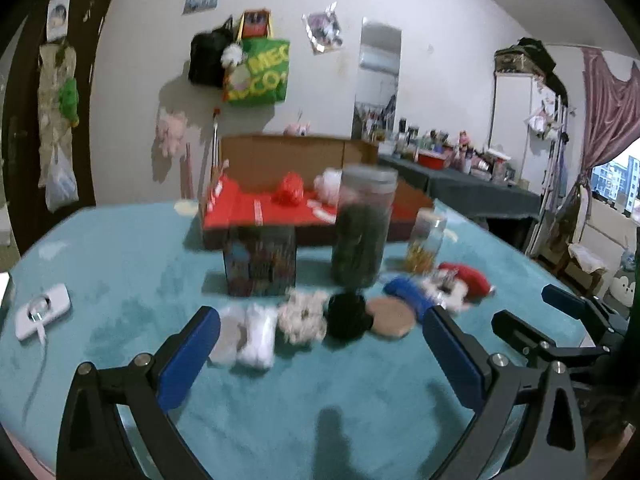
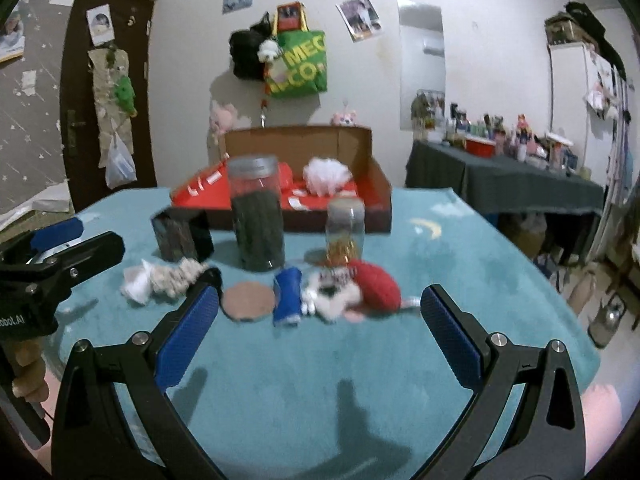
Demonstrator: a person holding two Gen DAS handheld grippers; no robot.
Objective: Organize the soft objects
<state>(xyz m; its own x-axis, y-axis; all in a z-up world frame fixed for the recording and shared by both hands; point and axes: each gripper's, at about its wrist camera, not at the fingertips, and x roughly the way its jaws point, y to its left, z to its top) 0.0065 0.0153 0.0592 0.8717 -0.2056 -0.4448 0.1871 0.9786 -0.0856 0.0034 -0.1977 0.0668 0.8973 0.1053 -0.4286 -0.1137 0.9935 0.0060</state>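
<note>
The left gripper (image 1: 320, 338) has its blue-padded fingers (image 1: 188, 356) spread wide with nothing between them, held above the teal tablecloth (image 1: 320, 392). Just ahead of it a row of soft objects lies on the cloth: a white fluffy piece (image 1: 256, 338) beside a grey one (image 1: 226, 340), then a cream scrunchie (image 1: 302, 320), a black pom-pom (image 1: 346, 316), a round tan pad (image 1: 390, 316), a blue roll (image 1: 408, 294) and a red and white plush (image 1: 464, 282), each touching or just beside its neighbour. The right gripper (image 2: 320, 316) is likewise wide open and empty, its pads (image 2: 452, 338) flanking the tan pad, the blue roll and the red plush in its own view, though hanging short of them.

Behind the row stand a dark printed box (image 1: 260, 262), a tall clear jar (image 1: 364, 224) filled with dark green stuff and a smaller jar (image 1: 426, 242) with yellowish contents. Farther back an open cardboard box (image 2: 304, 176) with a red lining holds a white puff (image 2: 327, 174) and a red puff (image 1: 290, 190). At the left edge of the cloth a white charger puck (image 1: 42, 312) lies with its cable. A green tote bag (image 2: 300, 64) hangs on the wall behind. Both views are somewhat blurred
</note>
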